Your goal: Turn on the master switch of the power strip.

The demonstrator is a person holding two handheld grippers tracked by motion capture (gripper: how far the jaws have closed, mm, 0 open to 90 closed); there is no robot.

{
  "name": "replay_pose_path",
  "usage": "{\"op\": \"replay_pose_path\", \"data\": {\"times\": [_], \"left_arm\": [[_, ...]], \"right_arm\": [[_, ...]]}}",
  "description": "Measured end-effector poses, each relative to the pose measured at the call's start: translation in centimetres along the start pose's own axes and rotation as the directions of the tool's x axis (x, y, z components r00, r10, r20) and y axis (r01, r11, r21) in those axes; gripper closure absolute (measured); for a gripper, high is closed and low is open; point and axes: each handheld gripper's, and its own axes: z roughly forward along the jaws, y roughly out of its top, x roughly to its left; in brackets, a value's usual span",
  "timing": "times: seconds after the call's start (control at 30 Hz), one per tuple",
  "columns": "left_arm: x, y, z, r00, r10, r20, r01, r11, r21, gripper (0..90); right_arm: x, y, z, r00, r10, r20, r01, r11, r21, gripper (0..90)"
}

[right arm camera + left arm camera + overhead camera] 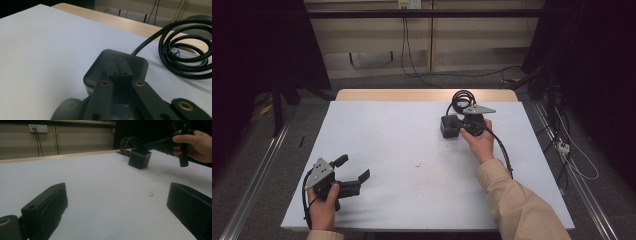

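Nearest to us, at the near left corner of the white rectangular table top (412, 150), our left hand (323, 206) holds the left gripper (353, 173) just above the surface, its two black jaws spread wide apart with nothing between them; in the left gripper view they stand at either side with bare white table between. A little farther in, near the middle of the table top, lies a tiny dark speck (417, 164). Beyond that, toward the far right part of the table top, our right hand (479, 141) in a beige sleeve (522, 202) holds the right gripper (460, 127), whose jaws are drawn together, pressed side by side over the top of the dark grey rounded square block (448, 127) resting on the table. Whether they pinch any part of it we cannot tell. Just behind the block, at the far edge of the table top, its black cable lies in a coil (461, 98).
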Motion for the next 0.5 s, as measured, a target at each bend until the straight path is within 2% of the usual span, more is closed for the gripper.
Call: {"op": "replay_pose_path", "data": {"times": [0.5], "left_arm": [[-0.02, 0.02, 0.01, 1.0000, 0.007, 0.002, -0.007, 1.0000, 0.003, 3.0]], "right_arm": [[-0.06, -0.04, 0.02, 0.9997, 0.025, -0.003, -0.025, 1.000, 0.002, 90.0]]}}
